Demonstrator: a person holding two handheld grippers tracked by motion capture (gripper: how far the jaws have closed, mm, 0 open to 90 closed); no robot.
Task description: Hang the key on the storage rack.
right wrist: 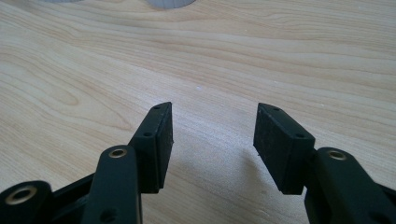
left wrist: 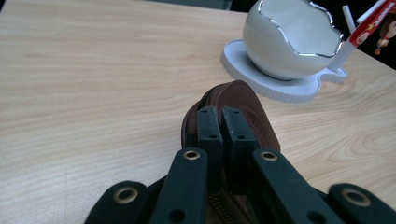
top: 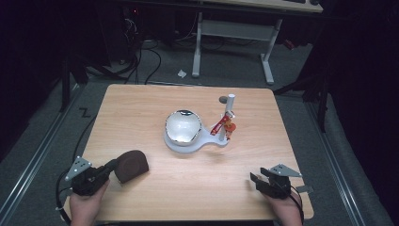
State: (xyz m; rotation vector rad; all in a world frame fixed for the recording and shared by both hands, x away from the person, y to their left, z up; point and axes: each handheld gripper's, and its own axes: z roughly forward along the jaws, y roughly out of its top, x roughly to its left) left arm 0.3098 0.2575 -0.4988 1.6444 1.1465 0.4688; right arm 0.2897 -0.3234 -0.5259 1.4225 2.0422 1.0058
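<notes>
A brown zip pouch sits at the table's near left, its edge pinched between the two pads of my left gripper. Seen from the left gripper view, that gripper is shut on the pouch, whose zipper runs under the jaws. At the near right my right gripper rests low over bare wood. In the right gripper view its jaws stand wide open with nothing between them.
A white egg-shaped bowl with a silver rim sits on a white base at the middle of the wooden table. A white post beside it carries red trinkets. Desk legs and cables lie beyond the far edge.
</notes>
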